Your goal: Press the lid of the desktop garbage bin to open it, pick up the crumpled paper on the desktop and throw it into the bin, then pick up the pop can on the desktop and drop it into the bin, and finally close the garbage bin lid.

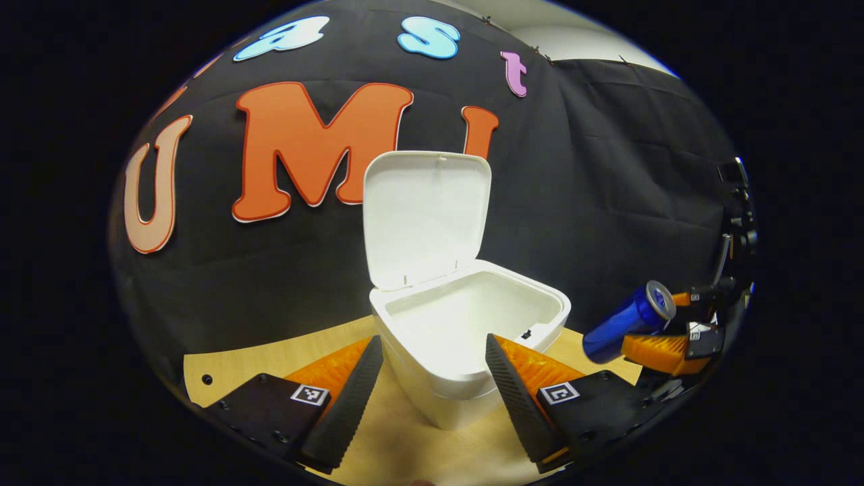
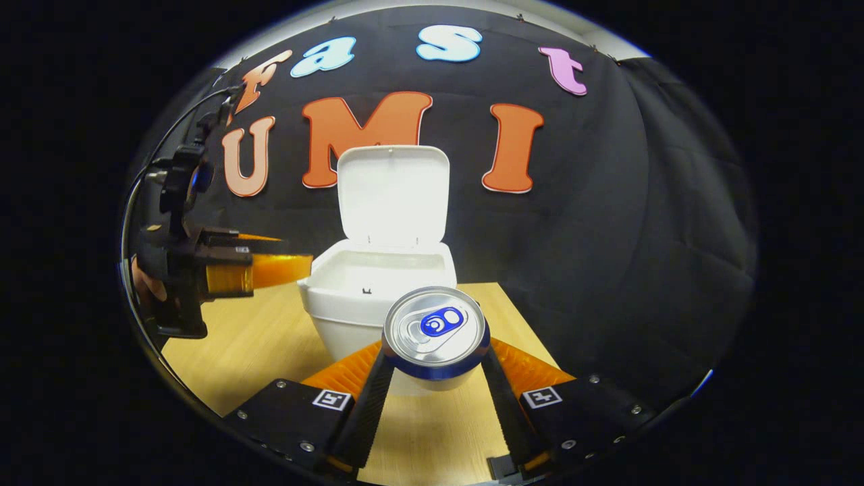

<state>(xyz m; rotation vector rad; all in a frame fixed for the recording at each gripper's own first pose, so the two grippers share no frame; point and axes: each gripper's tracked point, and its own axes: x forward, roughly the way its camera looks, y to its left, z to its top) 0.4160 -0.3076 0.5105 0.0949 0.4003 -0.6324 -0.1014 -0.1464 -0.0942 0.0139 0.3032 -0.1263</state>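
Right gripper (image 2: 435, 364) clamped on the pop can (image 2: 436, 334), both fingers pressing its sides; can top with pull tab faces the camera in the right gripper view. In the left gripper view that gripper (image 1: 665, 344) sits at far right, holding the can (image 1: 628, 322) tilted, top end up and to the right, raised off the table and beside the bin's right side, not over the opening.

Left gripper (image 1: 432, 385) fingers spread apart, nothing between them, bin front wall showing in the gap. In the right gripper view the left gripper (image 2: 270, 270) is at left, tip near the bin's left rim, with part of a hand (image 2: 145, 280) behind it.

Garbage bin (image 1: 466, 351) white, on the wooden table (image 1: 270, 358), lid (image 1: 425, 216) up and roughly upright at the back. The visible part of the inside looks bare white; cannot tell if the paper is in there. Small dark latch on the front rim (image 2: 365, 291).

Black cloth wall (image 1: 607, 169) right behind the bin. Between can and bin opening only the bin's near rim stands.
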